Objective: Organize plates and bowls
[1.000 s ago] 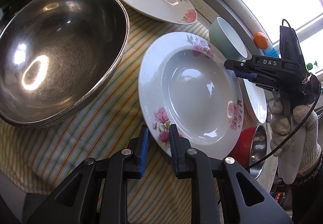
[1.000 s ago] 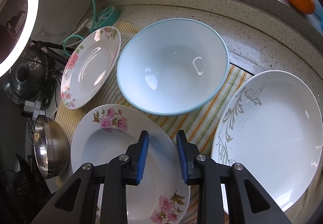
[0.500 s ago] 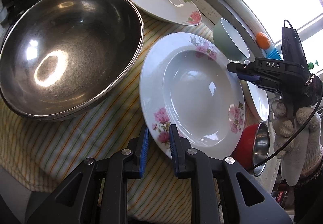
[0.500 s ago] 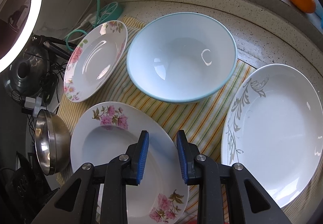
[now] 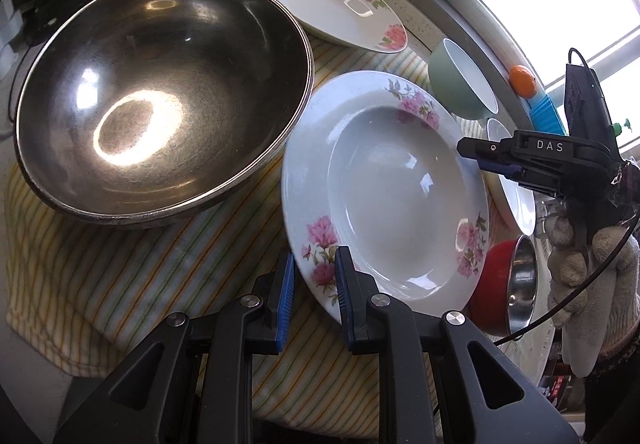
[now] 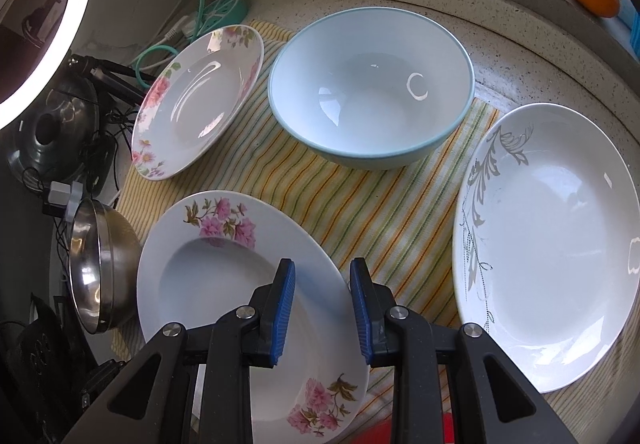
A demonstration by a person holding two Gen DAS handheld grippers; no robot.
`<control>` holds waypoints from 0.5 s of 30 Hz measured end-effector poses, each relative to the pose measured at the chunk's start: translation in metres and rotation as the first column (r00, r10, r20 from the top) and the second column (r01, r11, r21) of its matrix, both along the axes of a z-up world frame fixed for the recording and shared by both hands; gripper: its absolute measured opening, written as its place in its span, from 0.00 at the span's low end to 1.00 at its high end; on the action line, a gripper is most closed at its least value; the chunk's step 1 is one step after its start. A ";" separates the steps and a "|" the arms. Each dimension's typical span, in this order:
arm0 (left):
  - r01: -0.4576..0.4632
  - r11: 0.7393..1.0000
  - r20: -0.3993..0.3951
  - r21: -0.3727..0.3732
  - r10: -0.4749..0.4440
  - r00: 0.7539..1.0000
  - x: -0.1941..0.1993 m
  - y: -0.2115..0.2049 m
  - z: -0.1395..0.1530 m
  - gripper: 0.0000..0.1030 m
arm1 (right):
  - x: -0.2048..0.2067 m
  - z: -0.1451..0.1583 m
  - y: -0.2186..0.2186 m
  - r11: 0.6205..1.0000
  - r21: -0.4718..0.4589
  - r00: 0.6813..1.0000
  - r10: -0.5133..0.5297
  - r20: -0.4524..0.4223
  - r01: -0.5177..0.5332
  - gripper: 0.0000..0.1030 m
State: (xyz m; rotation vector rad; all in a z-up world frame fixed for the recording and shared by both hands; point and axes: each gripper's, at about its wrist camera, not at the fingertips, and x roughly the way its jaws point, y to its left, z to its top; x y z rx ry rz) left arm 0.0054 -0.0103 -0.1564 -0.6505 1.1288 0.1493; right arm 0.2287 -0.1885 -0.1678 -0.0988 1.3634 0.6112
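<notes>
The steel bowl (image 5: 160, 96) sits left of the near floral plate (image 5: 384, 200), its rim touching or just beside the plate's; it looks stiff and light. The plate itself, on the striped cloth (image 5: 132, 268), is glazed, slippery and breakable, best pinched at its broad flat rim. The blue bowl (image 6: 372, 88) stands beyond it. The left gripper (image 5: 312, 284) straddles the plate's near rim, jaws narrowly apart, not pressing. The right gripper (image 6: 322, 304) hovers over the far rim, slightly open, empty.
</notes>
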 end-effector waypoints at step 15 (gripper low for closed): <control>0.011 1.000 -0.006 0.008 -0.011 1.000 -0.007 0.002 0.002 0.18 | -0.014 0.001 0.002 0.999 -0.028 1.000 0.021 0.003 -0.021 0.25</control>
